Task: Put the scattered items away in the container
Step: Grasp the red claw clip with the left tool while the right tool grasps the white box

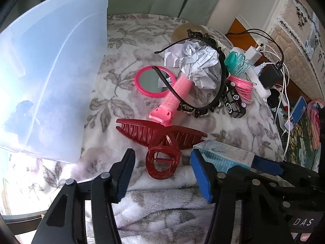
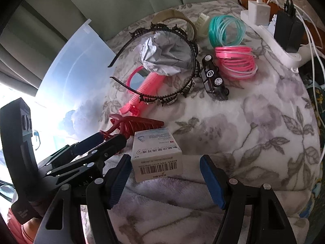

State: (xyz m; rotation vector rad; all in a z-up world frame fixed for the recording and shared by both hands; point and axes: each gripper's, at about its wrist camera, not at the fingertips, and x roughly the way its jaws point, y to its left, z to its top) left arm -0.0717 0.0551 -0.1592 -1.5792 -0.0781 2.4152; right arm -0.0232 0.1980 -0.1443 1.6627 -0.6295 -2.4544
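Note:
A clear plastic container (image 1: 50, 77) stands at the left on a floral blanket; it also shows in the right wrist view (image 2: 75, 75). My left gripper (image 1: 162, 174) is open around the handle rings of a dark red claw clip (image 1: 162, 140), whose teeth point away. My right gripper (image 2: 165, 179) is open with a small white and blue medicine box (image 2: 156, 152) between its fingers; the box also shows in the left wrist view (image 1: 223, 154). Beyond lie a pink hair roller (image 1: 172, 99), a pink mirror (image 1: 152, 81), a black toothed headband (image 1: 213, 75) and crumpled paper (image 1: 199, 63).
A black toy car (image 2: 213, 79), pink rings (image 2: 235, 61) and teal rings (image 2: 225, 30) lie at the far right. A white power strip (image 2: 272, 34) with chargers and cables lies on the bed's right edge. A tan headband (image 2: 174, 16) lies at the back.

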